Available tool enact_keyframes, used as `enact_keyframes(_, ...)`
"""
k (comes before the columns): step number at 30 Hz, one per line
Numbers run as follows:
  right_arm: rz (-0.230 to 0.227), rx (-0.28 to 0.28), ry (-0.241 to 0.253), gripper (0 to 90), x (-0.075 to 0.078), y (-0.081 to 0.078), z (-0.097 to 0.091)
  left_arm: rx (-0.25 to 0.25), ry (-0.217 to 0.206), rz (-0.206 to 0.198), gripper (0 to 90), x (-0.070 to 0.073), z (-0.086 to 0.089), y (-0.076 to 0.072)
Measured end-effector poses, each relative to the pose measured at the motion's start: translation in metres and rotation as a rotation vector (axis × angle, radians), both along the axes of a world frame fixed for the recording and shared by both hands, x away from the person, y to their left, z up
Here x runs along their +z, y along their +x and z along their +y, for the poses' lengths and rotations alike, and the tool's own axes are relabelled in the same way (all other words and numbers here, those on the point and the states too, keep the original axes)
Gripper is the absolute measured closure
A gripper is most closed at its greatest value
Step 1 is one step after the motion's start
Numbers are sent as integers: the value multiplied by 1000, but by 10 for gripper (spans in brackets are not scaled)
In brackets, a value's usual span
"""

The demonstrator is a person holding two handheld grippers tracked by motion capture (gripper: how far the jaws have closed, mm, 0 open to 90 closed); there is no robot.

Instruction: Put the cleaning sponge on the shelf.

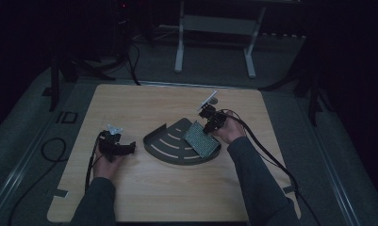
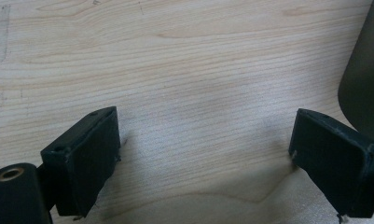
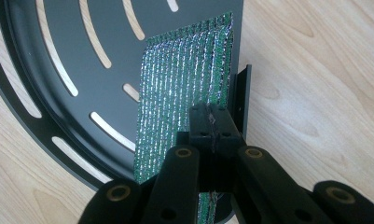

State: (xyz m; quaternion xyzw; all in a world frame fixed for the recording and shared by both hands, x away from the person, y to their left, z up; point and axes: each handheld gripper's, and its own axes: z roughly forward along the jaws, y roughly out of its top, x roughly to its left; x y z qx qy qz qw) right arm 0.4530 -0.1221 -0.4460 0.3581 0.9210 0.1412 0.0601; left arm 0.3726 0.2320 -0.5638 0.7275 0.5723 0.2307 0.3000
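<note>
A dark fan-shaped tray [image 1: 170, 151] with curved slots lies flat at the middle of the wooden table. A green and silver mesh pad [image 1: 201, 140] leans on its right part. My right gripper [image 1: 209, 123] is shut on the pad's near edge. In the right gripper view the jaws [image 3: 211, 125] meet on the mesh pad [image 3: 184, 79], beside the upright wall of the tray [image 3: 49, 56]. My left gripper [image 1: 128, 149] rests left of the tray, open. Its jaws [image 2: 203, 140] stand wide over bare wood, with the tray's rim [image 2: 366, 84] at the right edge.
The table [image 1: 177, 193] has rounded corners and dark floor around it. Cables [image 1: 267, 150] trail from both grippers toward the near side. A white metal frame [image 1: 179, 47] stands on the floor beyond the far edge.
</note>
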Motion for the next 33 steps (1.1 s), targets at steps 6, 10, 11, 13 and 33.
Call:
enact_keyframes(6, 5, -2, 3, 898, -2, 0, -1, 0, 1, 0, 93, 0, 0, 0)
enact_keyframes(10, 5, -6, 0, 898, -2, 1, -3, 0, -1, 0, 93, 0, 0, 0)
enact_keyframes(11, 4, -7, -3, 898, -3, 1, -3, 1, -1, 0, 93, 0, 0, 0)
enact_keyframes(13, -1, -7, -14, 897, -4, 1, -3, 1, -1, 0, 93, 0, 0, 0)
enact_keyframes(33, -28, -9, -53, 891, -13, 4, 1, 1, -2, 0, 93, 0, 0, 0)
